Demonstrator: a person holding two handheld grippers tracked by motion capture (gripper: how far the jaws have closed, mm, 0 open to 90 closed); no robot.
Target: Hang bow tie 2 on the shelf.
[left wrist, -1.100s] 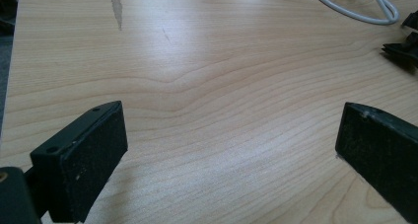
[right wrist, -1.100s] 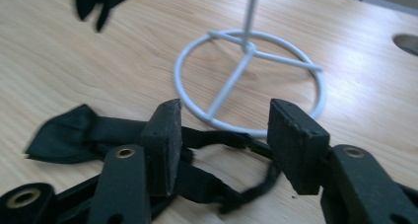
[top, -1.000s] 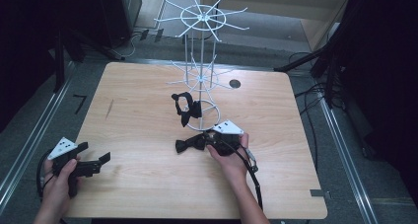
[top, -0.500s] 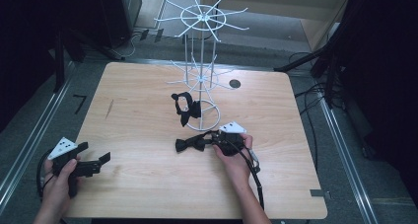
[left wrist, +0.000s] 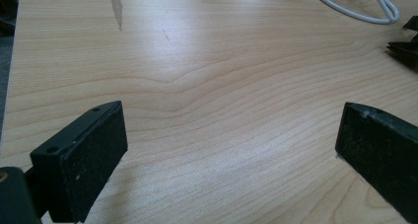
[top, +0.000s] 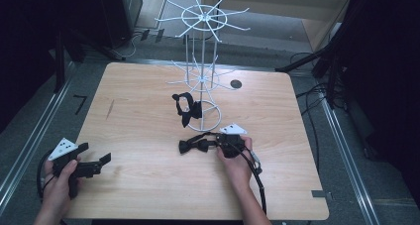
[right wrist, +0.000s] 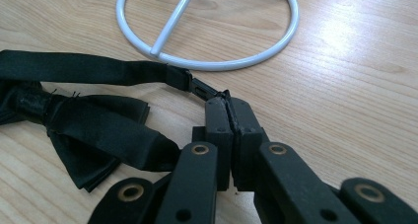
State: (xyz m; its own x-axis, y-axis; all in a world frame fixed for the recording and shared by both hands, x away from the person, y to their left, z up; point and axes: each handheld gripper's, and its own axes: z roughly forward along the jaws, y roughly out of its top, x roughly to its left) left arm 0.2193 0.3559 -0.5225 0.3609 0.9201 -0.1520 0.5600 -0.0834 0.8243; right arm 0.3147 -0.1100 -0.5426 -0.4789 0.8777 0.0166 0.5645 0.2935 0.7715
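Left gripper (top: pixel 94 166): jaws stand wide apart with only bare tabletop (left wrist: pixel 207 95) between them. It sits well apart from the work, near the tabletop's front corner on the person's left.

Bow tie (right wrist: pixel 93 130): black fabric, lying flat on the tabletop to the left of the right gripper's closed jaws; its strap (right wrist: pixel 84 67) runs along in front of the jaw tips to a small clasp (right wrist: pixel 199 88). In the high view the bow tie (top: pixel 190 145) lies just beside the white wire stand's base ring (top: pixel 216 121). A second black bow tie (top: pixel 185 107) sits by the stand's post.

Right gripper (right wrist: pixel 227 99): jaws have just been closing and now meet pad to pad, pinching the clasp end of the strap at their very tips.

Handling judgement: light, soft and floppy; the bow will dangle and swing when lifted, so nothing fragile here. The satin-like strap looks slippery, and a tip pinch is shallow. The stiff clasp or the knot in the middle gives the firmest hold.
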